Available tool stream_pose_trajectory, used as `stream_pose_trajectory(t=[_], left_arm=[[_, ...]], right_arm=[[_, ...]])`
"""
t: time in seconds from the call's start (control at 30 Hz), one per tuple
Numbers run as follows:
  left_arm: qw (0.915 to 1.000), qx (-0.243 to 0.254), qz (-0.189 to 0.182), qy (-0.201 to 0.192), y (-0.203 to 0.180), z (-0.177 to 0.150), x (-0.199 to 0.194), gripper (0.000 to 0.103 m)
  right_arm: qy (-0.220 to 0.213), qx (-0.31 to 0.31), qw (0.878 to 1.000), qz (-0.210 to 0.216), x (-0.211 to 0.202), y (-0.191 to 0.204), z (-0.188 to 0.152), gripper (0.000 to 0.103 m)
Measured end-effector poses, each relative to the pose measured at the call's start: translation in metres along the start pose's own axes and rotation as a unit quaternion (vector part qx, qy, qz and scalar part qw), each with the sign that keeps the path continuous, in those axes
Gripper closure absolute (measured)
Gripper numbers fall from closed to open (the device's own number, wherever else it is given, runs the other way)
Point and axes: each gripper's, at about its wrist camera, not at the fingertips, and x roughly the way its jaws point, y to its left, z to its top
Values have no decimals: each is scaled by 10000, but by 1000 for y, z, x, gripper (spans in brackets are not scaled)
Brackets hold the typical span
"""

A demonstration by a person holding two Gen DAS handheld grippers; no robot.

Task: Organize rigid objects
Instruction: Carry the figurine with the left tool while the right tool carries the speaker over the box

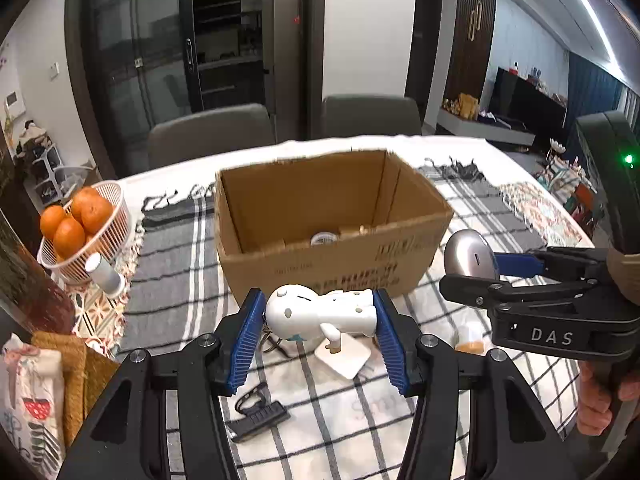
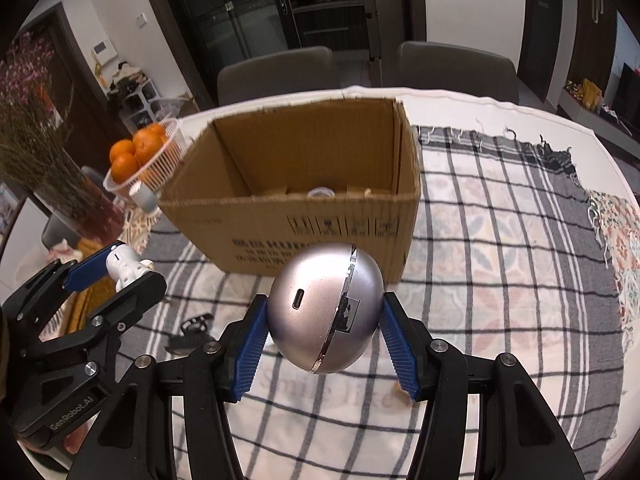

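Grippers both loaded, just short of the open brown cardboard box.
Left gripper clamps a white hard-plastic doll figurine head-to-feet: light, stiff, thin arm probably fragile. Right gripper pinches a smooth silver egg-shaped gadget across its middle: looks slippery and heavier, grip the widest girth, both above the checked tablecloth.

A box sat on the table, with two chairs behind it. A basket of oranges was to its left. In front, a little figure and an egg-shaped thing were up off the cloth.
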Motion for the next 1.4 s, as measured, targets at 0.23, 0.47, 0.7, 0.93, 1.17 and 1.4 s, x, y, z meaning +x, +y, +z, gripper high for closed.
stream_pose_trajectory(t=[0.23,0.47,0.7,0.93,1.17,1.4], left_arm=[[9997,-38,6,-246,2,28,-14,49],[9994,39,-7,-348,3,51,-19,49],[9996,15,-46,-272,7,71,-13,49],[9999,-60,-88,-100,15,87,0,49],[9998,-115,-63,169,25,97,19,49],[9988,-165,-71,461,34,107,44,49]], right_arm=[[-331,93,9994,92,-18,0,21,46],[-527,112,9984,162,-32,0,41,46],[-549,149,9982,190,-32,0,61,46],[-432,179,9986,240,-22,0,78,46],[-292,132,9994,130,-10,0,93,46],[-44,84,10000,-7,10,-3,109,46]])
